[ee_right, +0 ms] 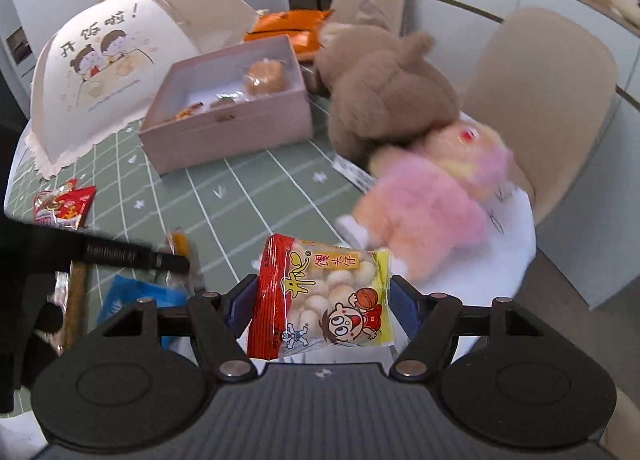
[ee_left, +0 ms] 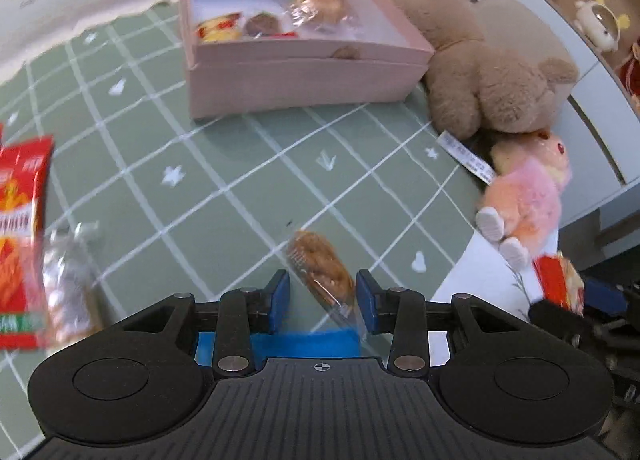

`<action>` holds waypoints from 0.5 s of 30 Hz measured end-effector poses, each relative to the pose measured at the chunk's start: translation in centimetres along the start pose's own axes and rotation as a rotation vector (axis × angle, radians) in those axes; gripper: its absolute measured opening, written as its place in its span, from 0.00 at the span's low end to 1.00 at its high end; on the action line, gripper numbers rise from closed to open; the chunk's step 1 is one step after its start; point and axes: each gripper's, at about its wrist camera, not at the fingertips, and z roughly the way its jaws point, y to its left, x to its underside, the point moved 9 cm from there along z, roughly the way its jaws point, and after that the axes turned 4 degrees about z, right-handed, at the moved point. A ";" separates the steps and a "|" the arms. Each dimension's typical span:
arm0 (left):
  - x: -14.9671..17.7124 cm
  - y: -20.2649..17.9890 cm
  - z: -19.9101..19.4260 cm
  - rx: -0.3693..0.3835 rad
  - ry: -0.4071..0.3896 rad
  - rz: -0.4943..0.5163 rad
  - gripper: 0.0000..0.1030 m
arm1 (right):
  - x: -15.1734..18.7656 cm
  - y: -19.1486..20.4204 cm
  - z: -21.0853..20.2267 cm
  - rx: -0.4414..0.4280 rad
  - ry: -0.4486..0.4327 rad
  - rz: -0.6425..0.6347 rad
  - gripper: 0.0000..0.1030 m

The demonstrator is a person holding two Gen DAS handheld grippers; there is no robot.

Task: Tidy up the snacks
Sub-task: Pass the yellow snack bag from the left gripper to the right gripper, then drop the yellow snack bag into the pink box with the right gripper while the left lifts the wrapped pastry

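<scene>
While both our grippers are tilting steeply down toward the green checked tablecloth [ee_left: 224, 164], we are carrying one snack in each. Our left gripper [ee_left: 322, 296] is pinching a clear-wrapped brown pastry [ee_left: 320, 266] between its blue pads; the pastry is sticking out slantwise past the fingertips, and its wrapper tail is trailing back toward the gripper body. Our right gripper [ee_right: 320, 300] is clamping a red and yellow bag of little white buns [ee_right: 320, 300] by its two side edges, so the jaws are standing fairly wide around it and the printed front is facing our camera. We are seeing no hand or sleeve in either view, only the black gripper bodies. Ahead of both grippers the pink box [ee_left: 304, 88] is sitting open on the cloth, well apart from what we are holding, and it is already keeping a wrapped round cake [ee_left: 316, 0] and two smaller wrapped sweets. A brown plush toy [ee_left: 480, 72] is lying just beside the box's right side, and a pink plush toy [ee_left: 524, 196] is leaning against it at the table edge. On the left of the cloth a red snack packet [ee_left: 20, 240] and a clear packet are lying loose, blurred. Behind the box, a white mesh food cover [ee_right: 100, 72] is standing, and an orange bag [ee_right: 288, 26] is lying near it.
</scene>
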 end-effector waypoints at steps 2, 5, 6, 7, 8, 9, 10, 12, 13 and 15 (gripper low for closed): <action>-0.5 -0.4 0.5 -0.009 -0.001 0.032 0.40 | 0.5 -0.3 -0.1 0.003 0.002 0.006 0.68; -0.9 -1.0 0.9 -0.043 0.005 0.075 0.39 | 0.7 -0.5 -0.3 0.011 0.002 0.003 0.68; -1.1 -1.3 1.1 -0.055 0.009 0.088 0.38 | 0.7 -0.4 -0.3 0.016 0.001 -0.002 0.68; -1.3 -1.4 1.2 -0.065 0.010 0.098 0.38 | 0.7 -0.2 -0.3 0.019 -0.001 -0.007 0.68; -1.4 -1.4 1.3 -0.074 0.010 0.107 0.38 | 0.6 -0.1 -0.2 0.019 -0.001 -0.012 0.68; -1.6 -1.5 1.4 -0.084 0.011 0.112 0.36 | 0.5 0.1 -0.1 0.017 0.000 -0.015 0.68; -1.7 -1.4 1.5 -0.088 0.011 0.114 0.35 | 0.5 0.2 -0.1 0.015 0.001 -0.018 0.68; -1.9 -1.3 1.5 -0.088 0.013 0.114 0.27 | 0.3 0.6 0.1 0.013 0.003 -0.030 0.68; -1.8 -1.2 1.5 -0.079 0.016 0.106 0.25 | 0.2 0.8 0.2 0.011 0.003 -0.037 0.68; -1.4 -1.0 1.2 -0.034 0.019 0.075 0.24 | 0.0 1.2 0.2 0.009 0.004 -0.052 0.68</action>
